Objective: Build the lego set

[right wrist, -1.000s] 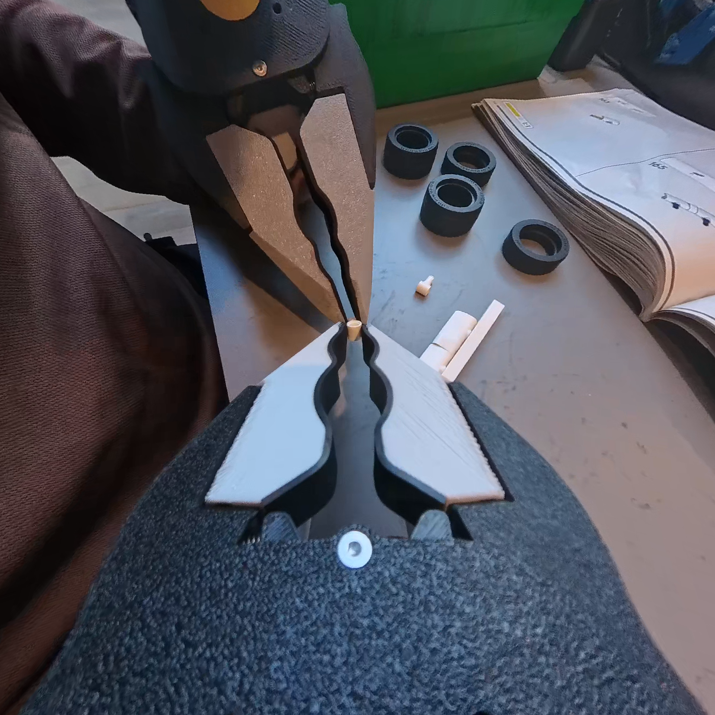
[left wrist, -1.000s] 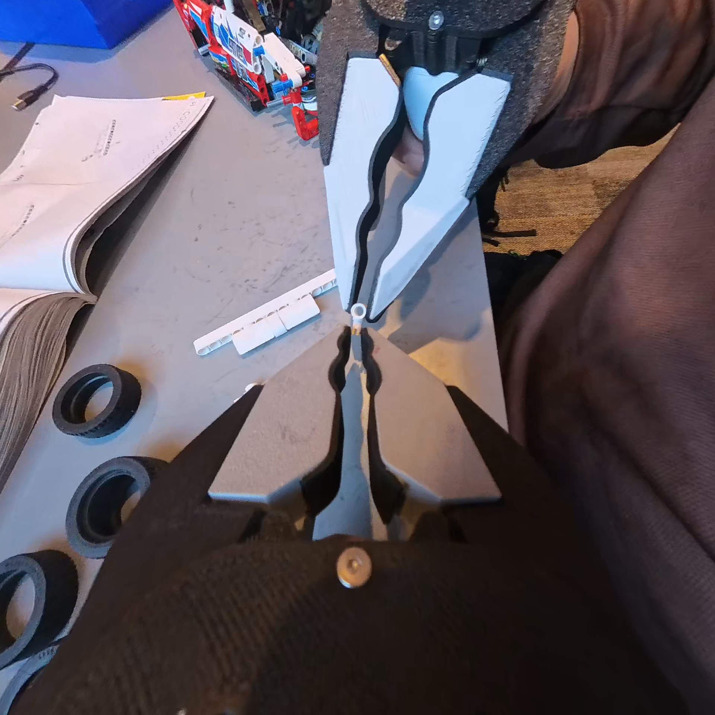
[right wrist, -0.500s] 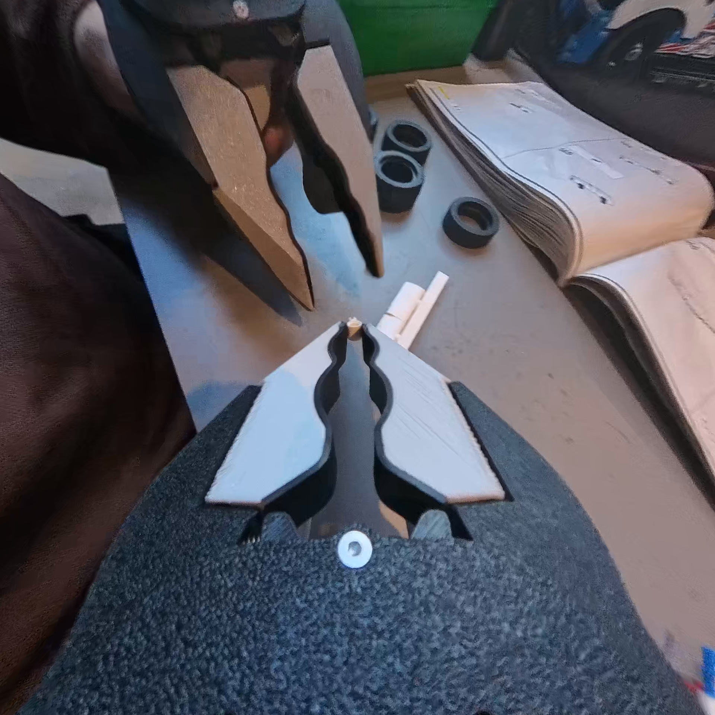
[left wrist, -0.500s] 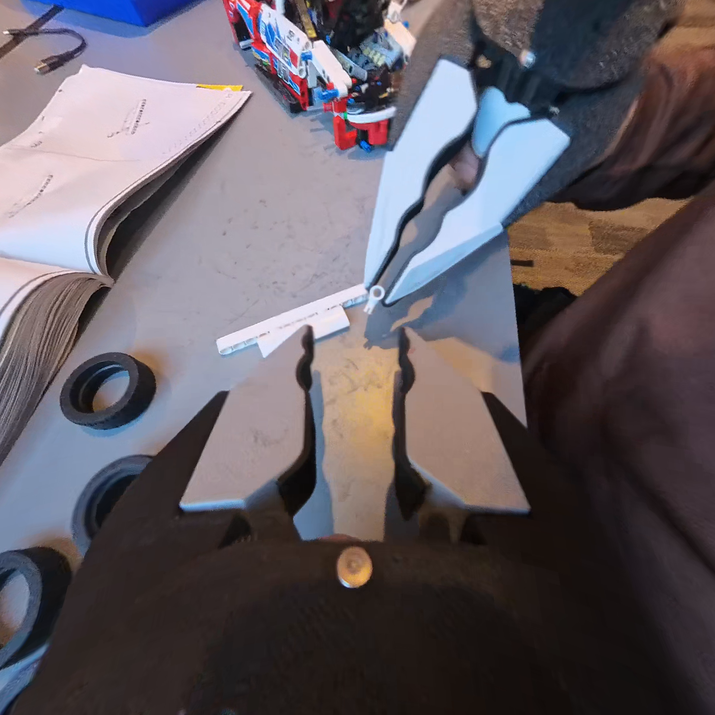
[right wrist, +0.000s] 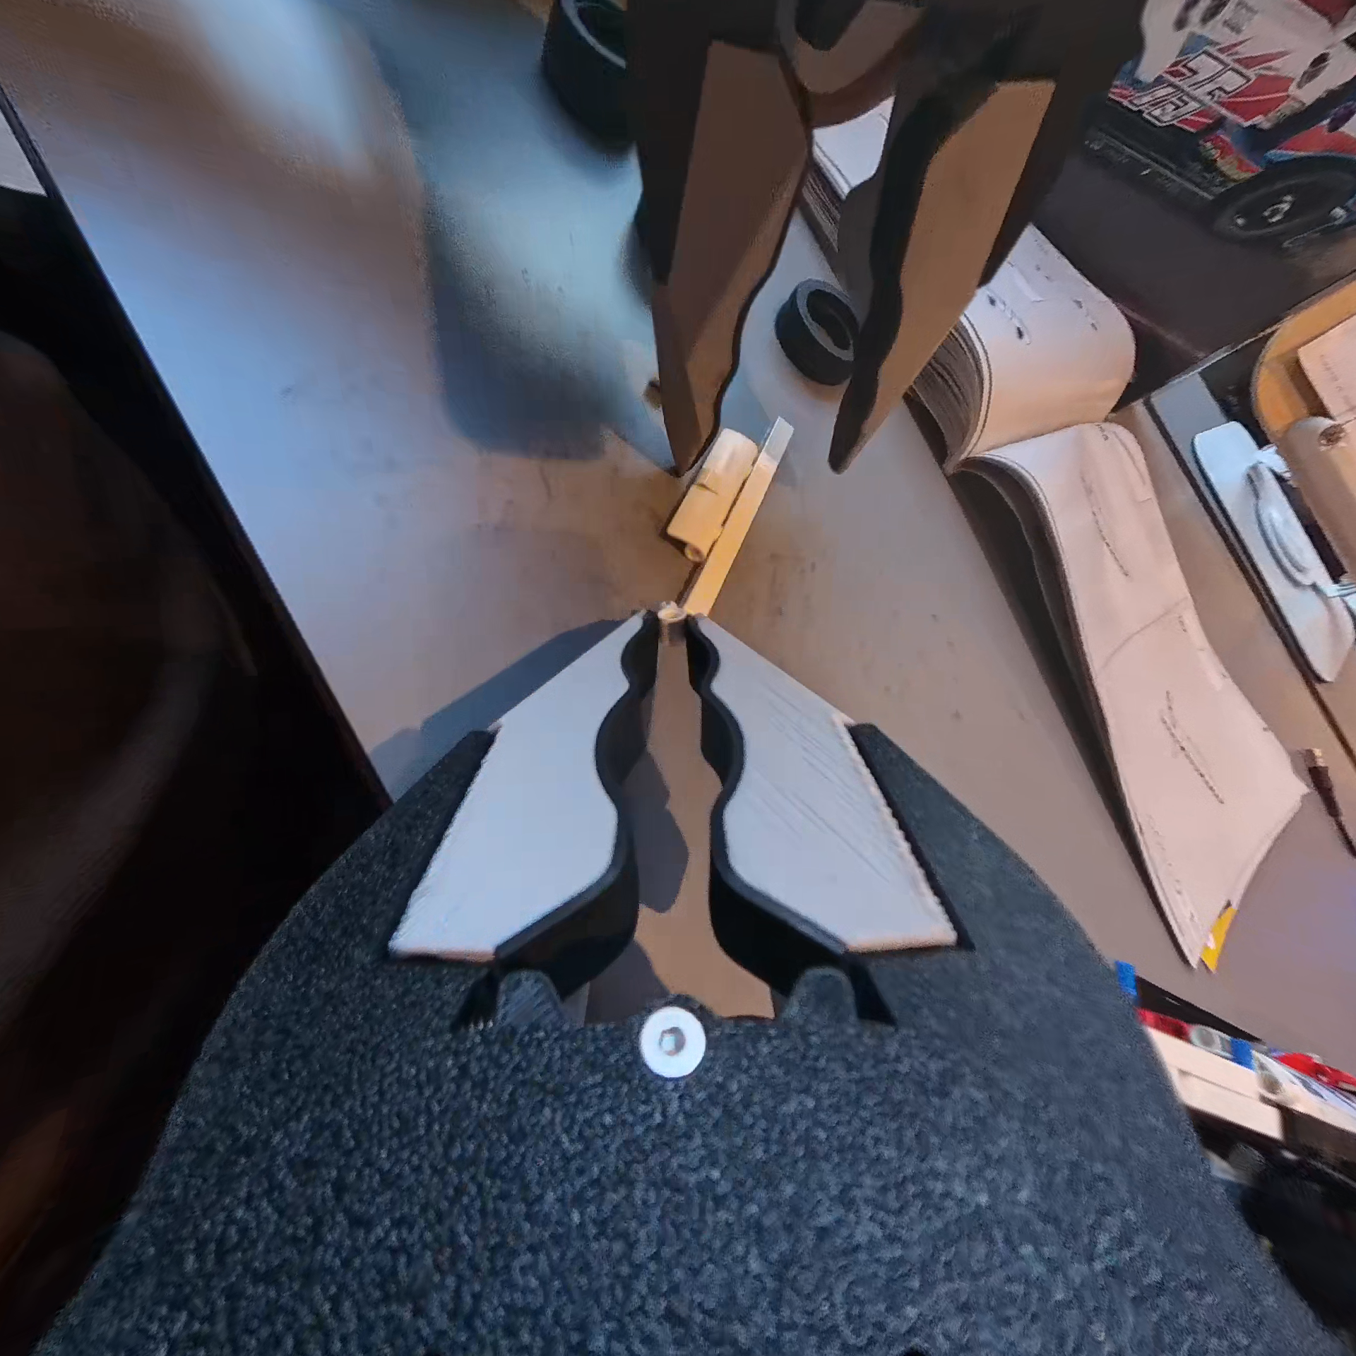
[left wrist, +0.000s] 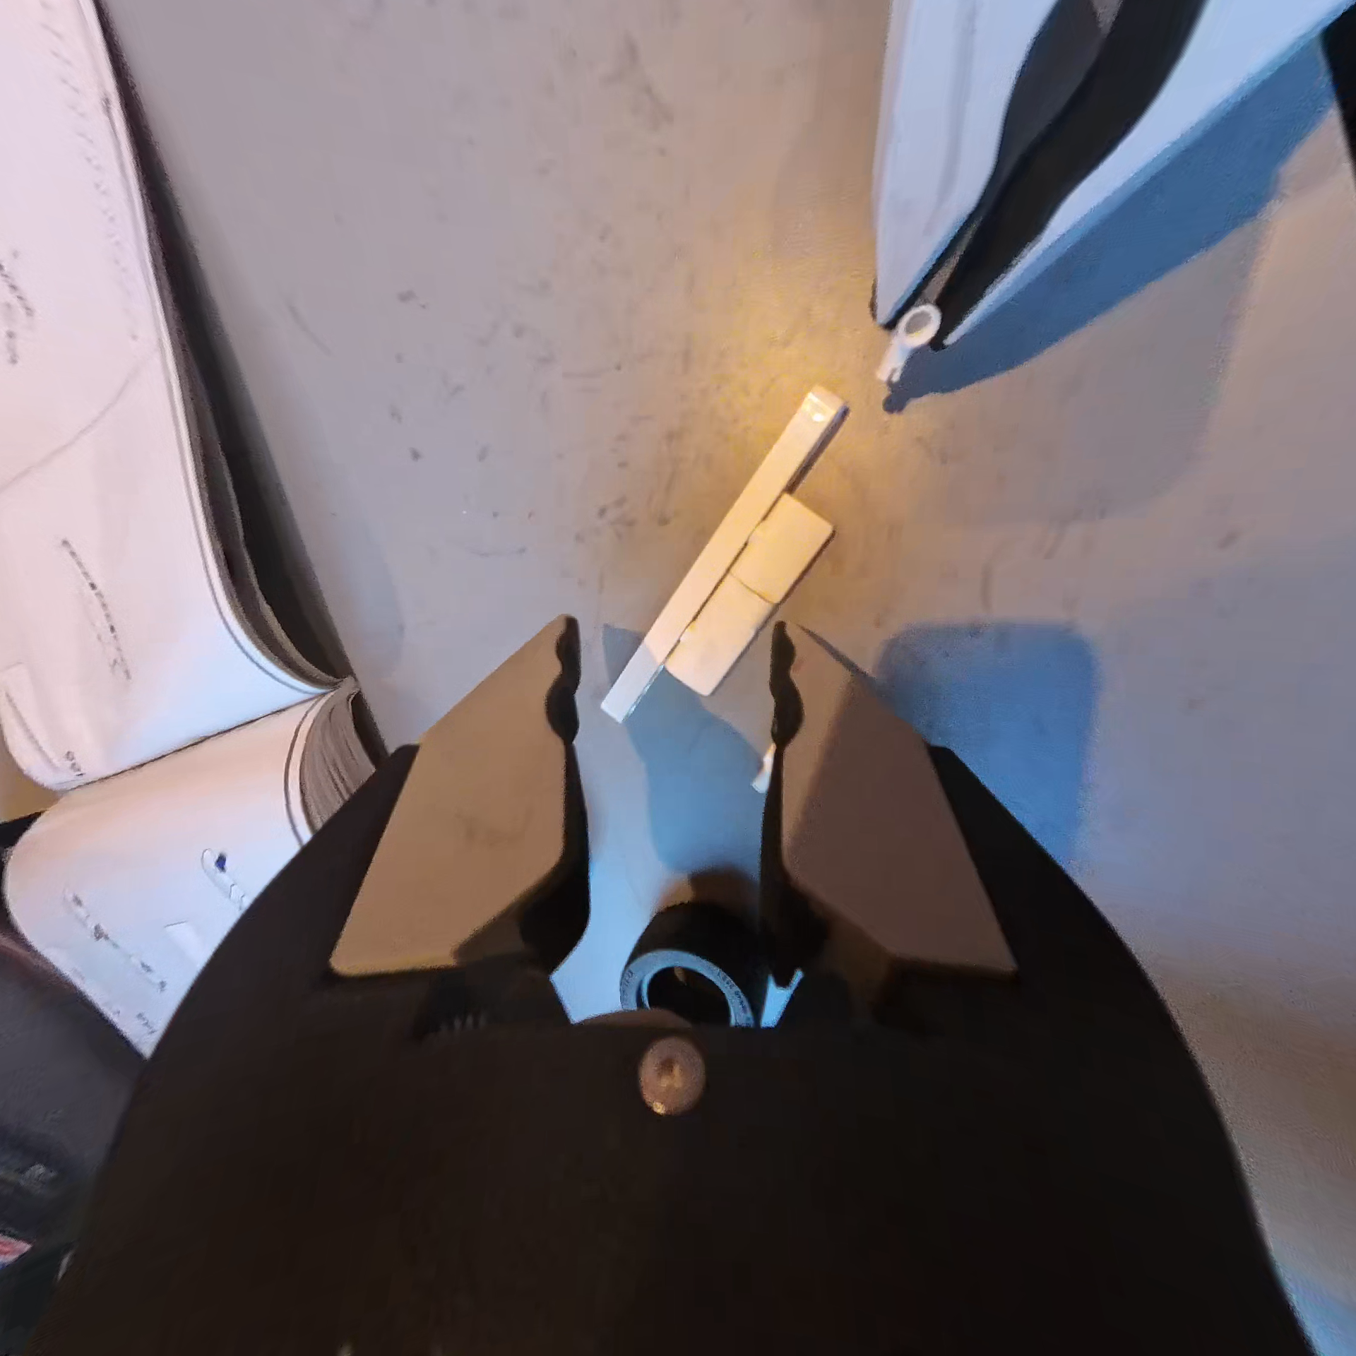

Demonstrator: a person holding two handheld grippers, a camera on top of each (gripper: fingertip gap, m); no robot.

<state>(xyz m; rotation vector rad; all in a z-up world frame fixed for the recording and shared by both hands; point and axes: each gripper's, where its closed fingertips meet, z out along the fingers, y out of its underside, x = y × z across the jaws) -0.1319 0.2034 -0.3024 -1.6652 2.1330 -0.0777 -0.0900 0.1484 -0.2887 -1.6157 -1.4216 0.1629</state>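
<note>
White beam point(left wrist: 723, 565) before left gripper point(left wrist: 673, 638)

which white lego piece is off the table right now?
The small white pin, pinched in the right gripper. The long white beam with its attached blocks lies flat on the table, beneath the open left gripper.

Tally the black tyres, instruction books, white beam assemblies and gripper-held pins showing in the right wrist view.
Black tyres: 2
Open instruction book: 1
White beam assembly: 1
Small pin pinched in the right gripper: 1
Total: 5
</note>
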